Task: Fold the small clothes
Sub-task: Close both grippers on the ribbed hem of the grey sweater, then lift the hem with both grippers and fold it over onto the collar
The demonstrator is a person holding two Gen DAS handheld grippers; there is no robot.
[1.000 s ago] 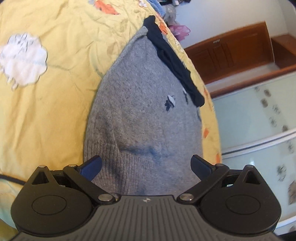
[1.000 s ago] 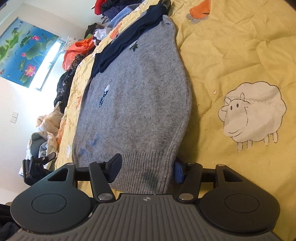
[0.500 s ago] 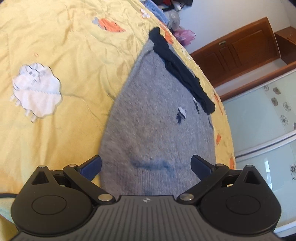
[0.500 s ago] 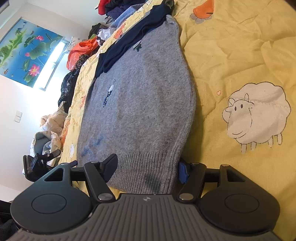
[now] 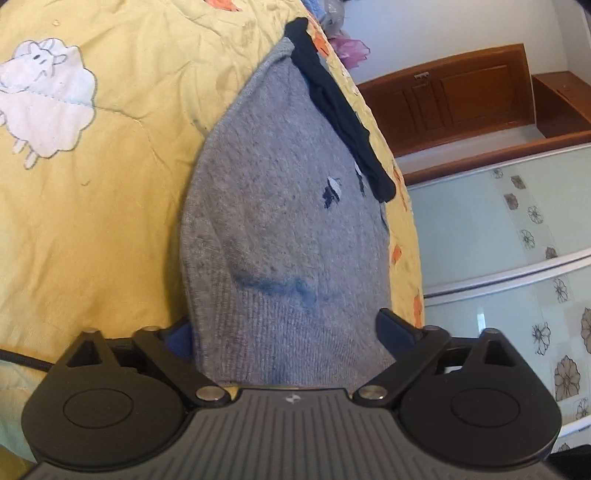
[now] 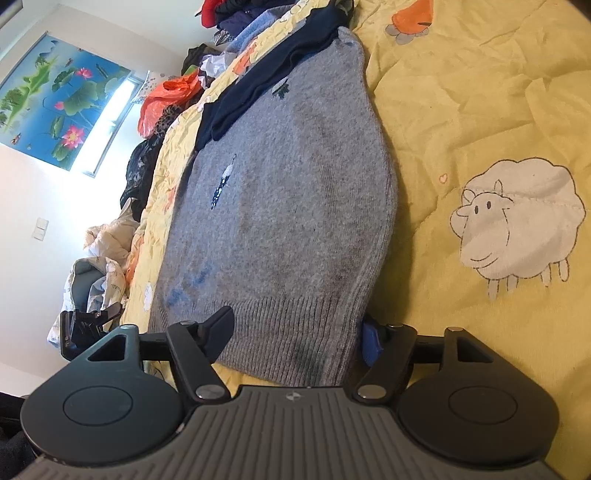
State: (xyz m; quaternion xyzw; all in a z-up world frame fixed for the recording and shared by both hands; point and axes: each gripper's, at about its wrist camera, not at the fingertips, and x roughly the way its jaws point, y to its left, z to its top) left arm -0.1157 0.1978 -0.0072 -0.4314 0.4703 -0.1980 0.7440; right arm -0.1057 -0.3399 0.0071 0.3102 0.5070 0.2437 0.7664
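Two grippers sat at the ribbed hem of the sweater (image 5: 280, 229) on the bed (image 5: 110, 206). My left gripper (image 5: 286, 328) stood wide, its jaws spread across the hem: one finger was tucked under the sweater's edge, the other showed at the opposite edge, and I could not tell whether either pressed the knit. My right gripper (image 6: 295, 332) was wide too, one finger (image 6: 218, 328) lying over the ribbing and the blue-padded one just beside the sweater's outer edge. From both grippers the grey sweater ran straight ahead, flat on the yellow quilt, with a navy garment (image 6: 273, 74) lying along its far side. Well ahead of the right gripper, clothes (image 6: 236, 22) were heaped at the far end of the bed.
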